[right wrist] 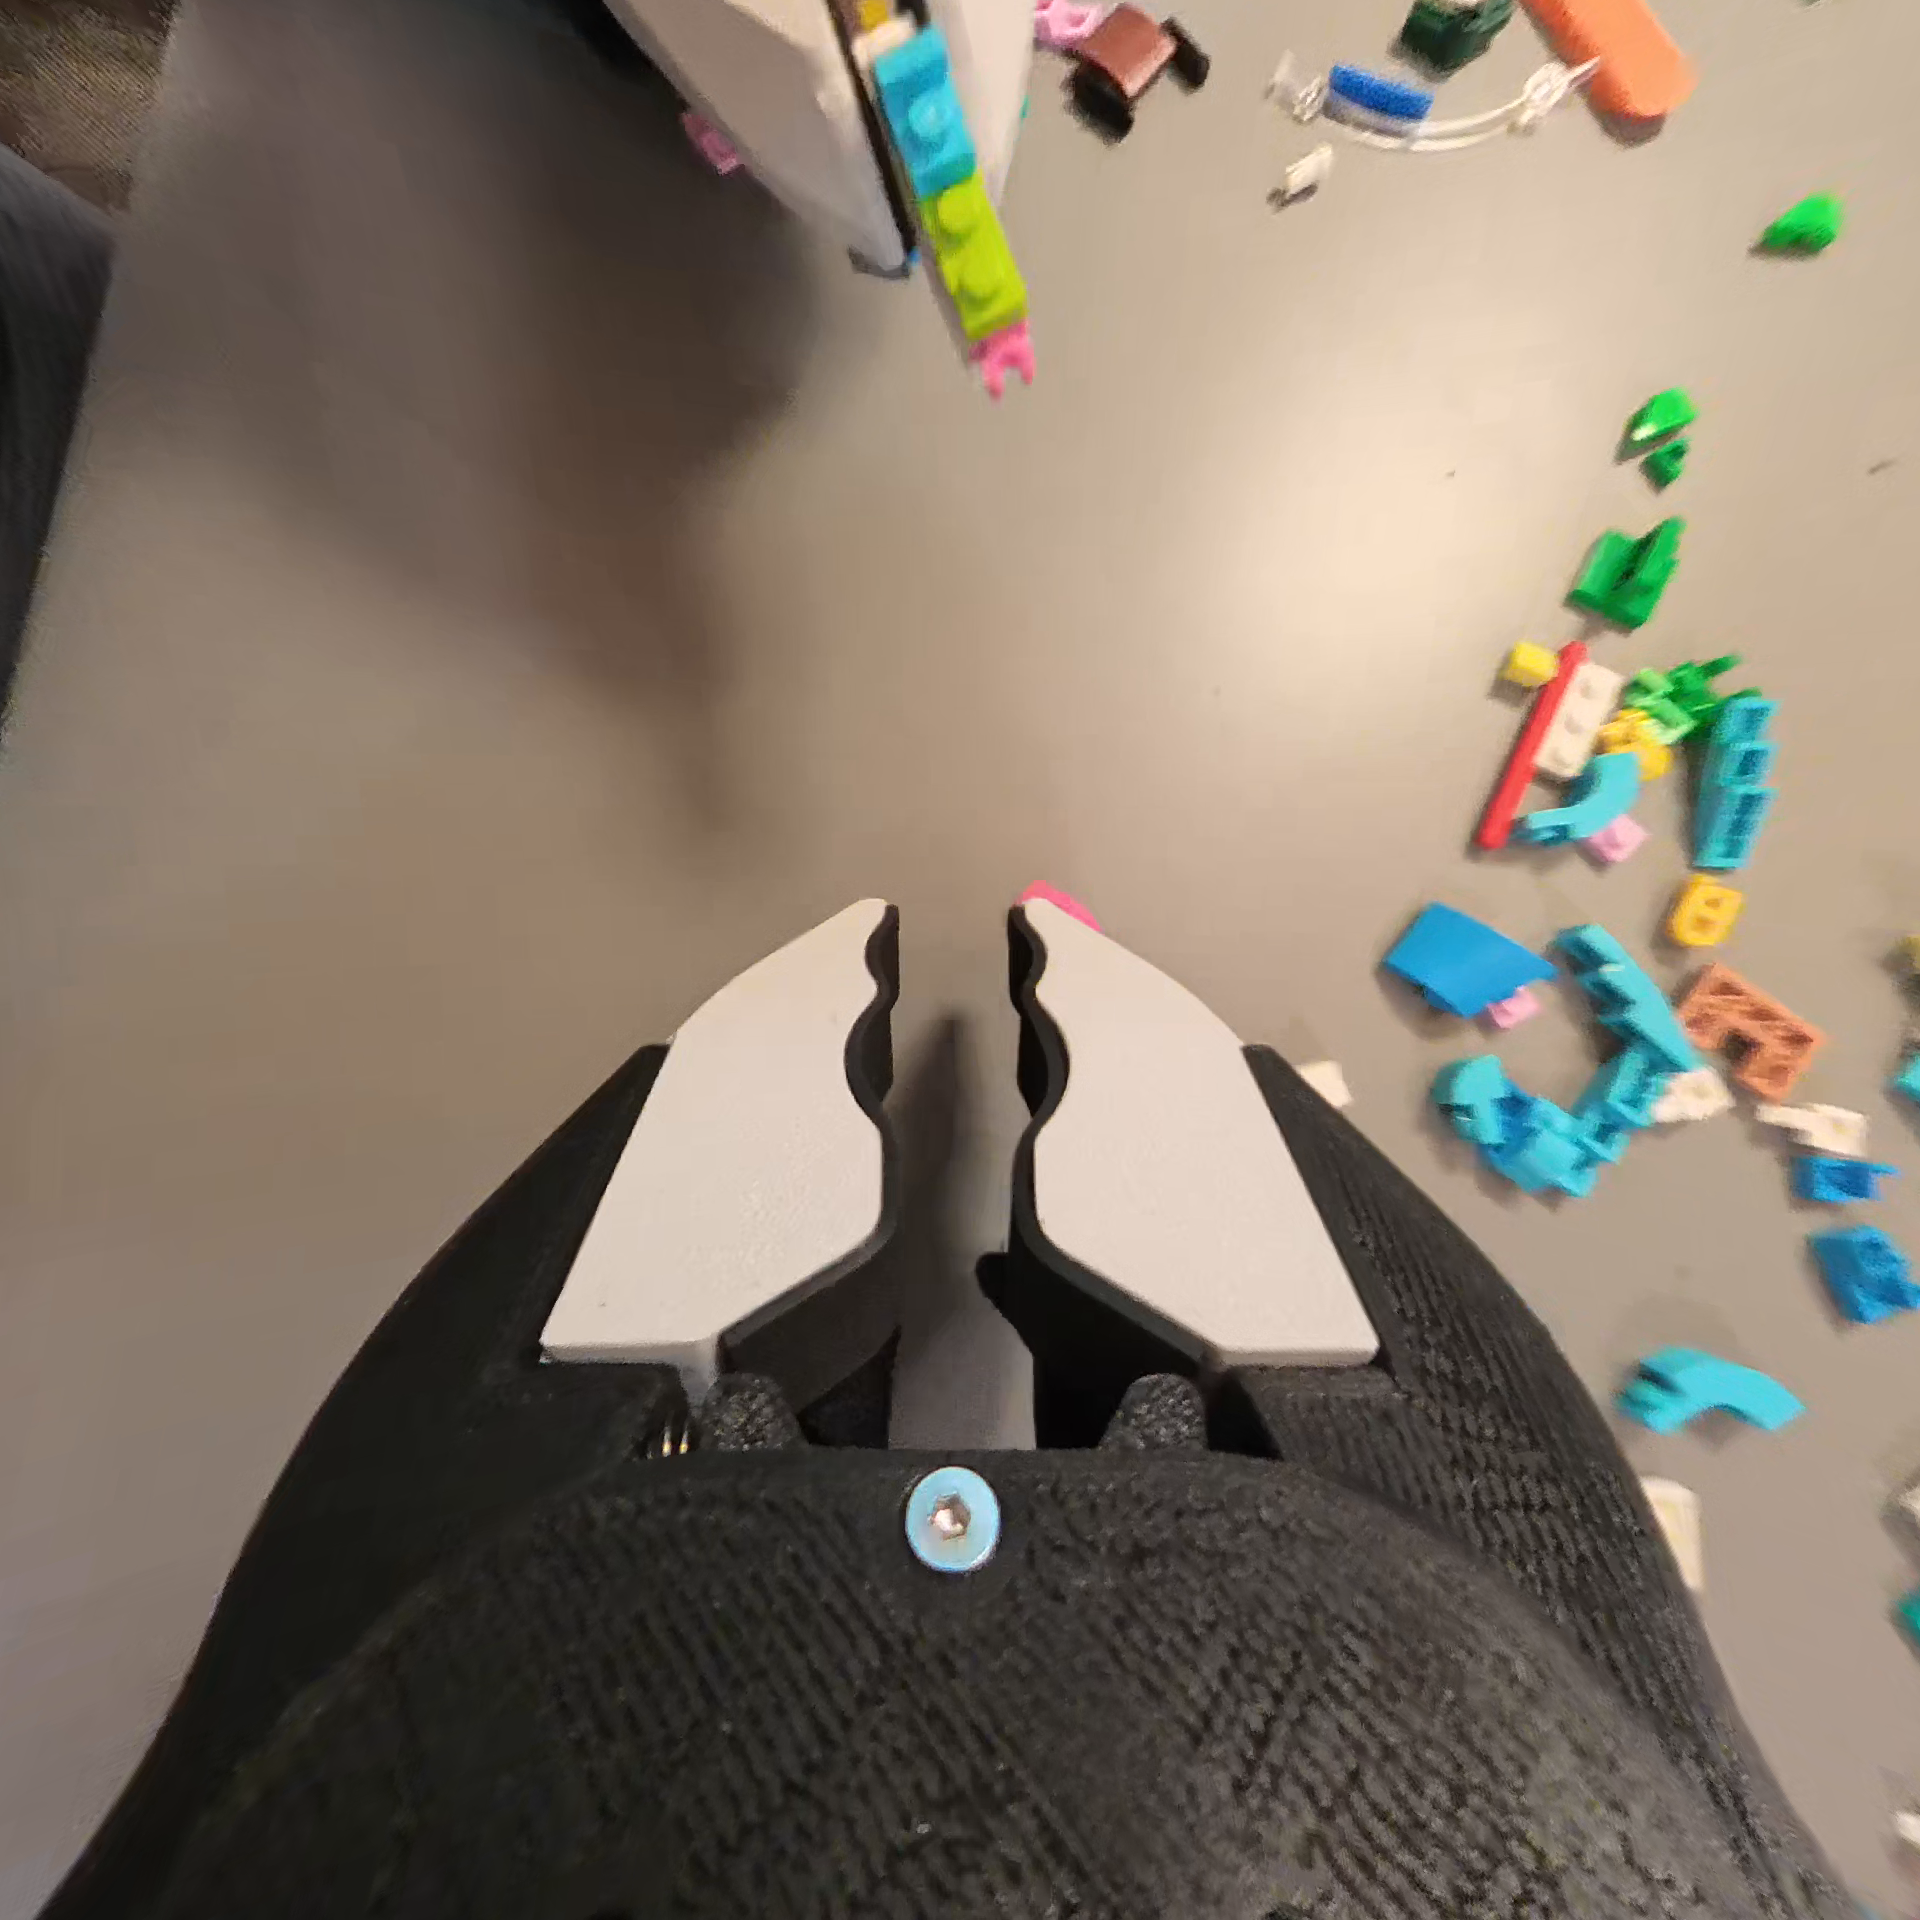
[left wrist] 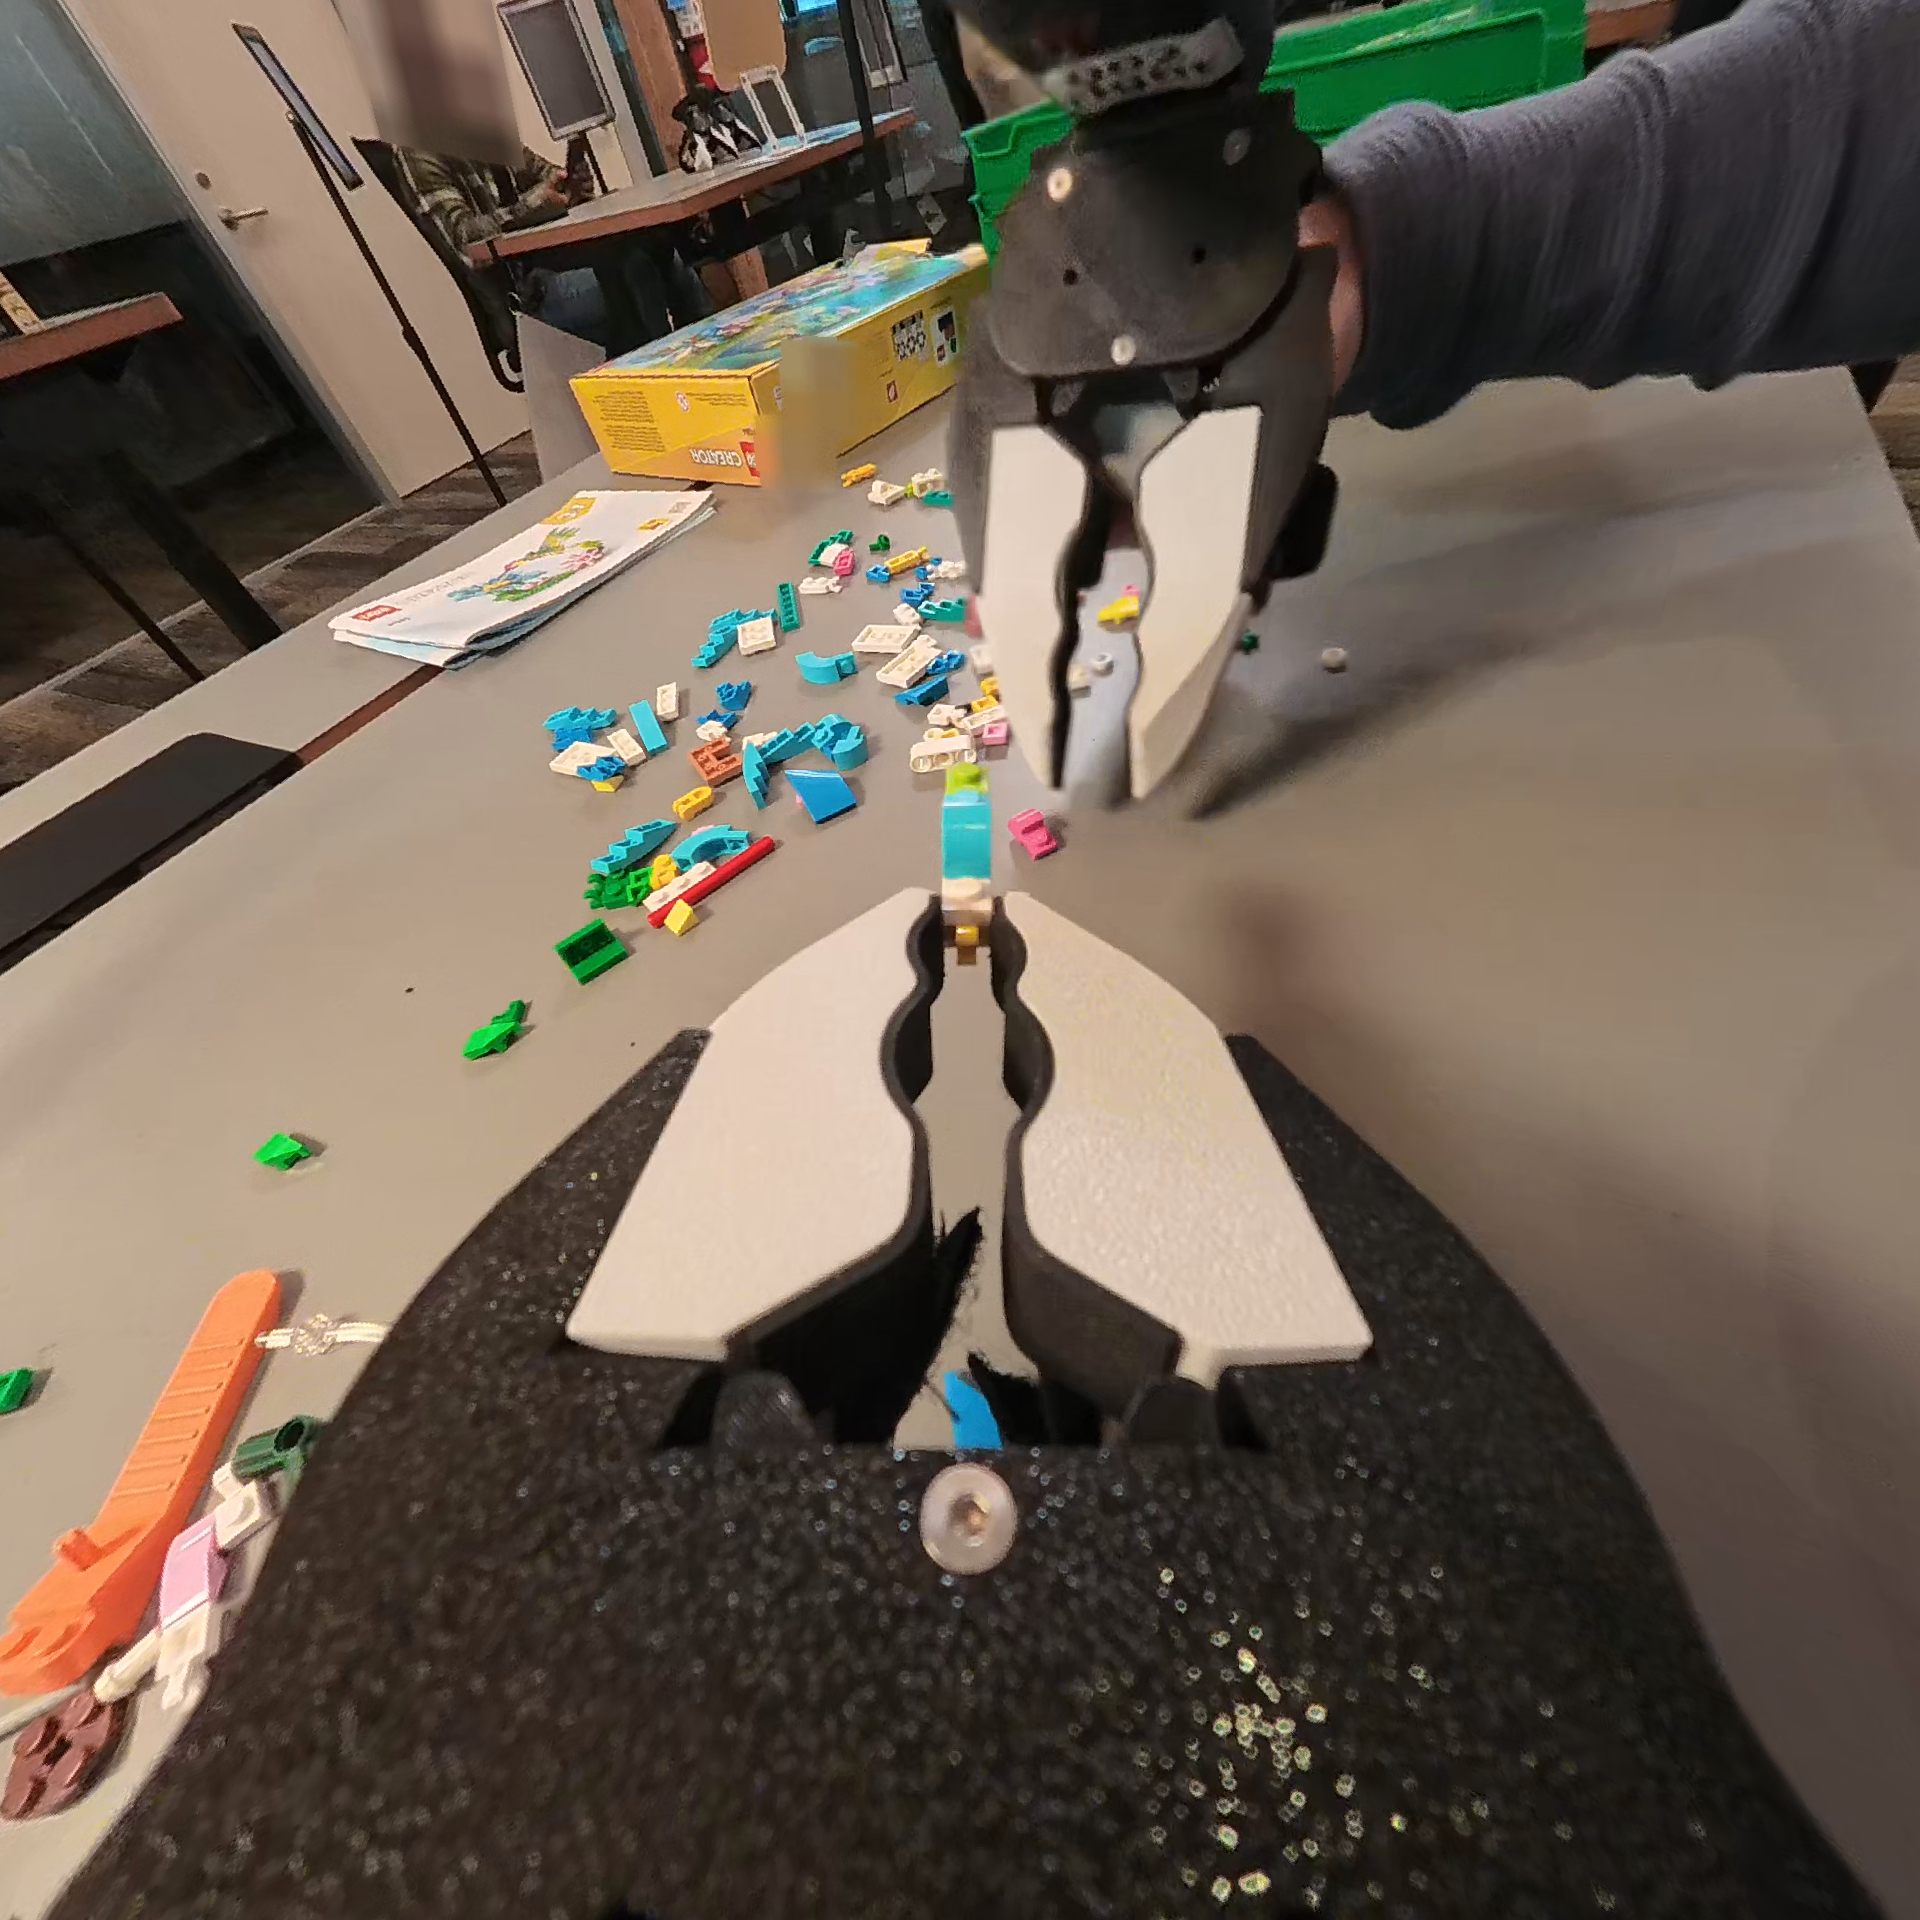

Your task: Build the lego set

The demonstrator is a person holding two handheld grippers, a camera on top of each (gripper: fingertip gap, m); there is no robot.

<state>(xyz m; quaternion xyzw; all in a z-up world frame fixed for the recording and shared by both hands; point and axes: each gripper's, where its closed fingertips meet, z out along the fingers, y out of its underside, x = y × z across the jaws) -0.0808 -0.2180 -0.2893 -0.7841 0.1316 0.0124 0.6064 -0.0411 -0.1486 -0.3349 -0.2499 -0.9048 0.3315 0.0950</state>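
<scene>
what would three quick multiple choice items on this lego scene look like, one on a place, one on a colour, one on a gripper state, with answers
1. Where does the instruction booklet lie?
A. on the grey table, in front of the yellow box
B. inside the box
C. under the orange brick separator

2. What colour is the brick just above the turquoise one in the held stack?
A. red
B. lime green
C. brown

3. How is the right gripper?
A. shut on a blue slope
B. shut on the stack
C. open, holding nothing

Answers:
1 A: the left wrist view shows it flat on the table, nearer than the box.
2 B: both views show lime green next to the turquoise.
3 C: the right wrist view shows a bare gap between its fingers; the left gripper grips the stack.
</scene>
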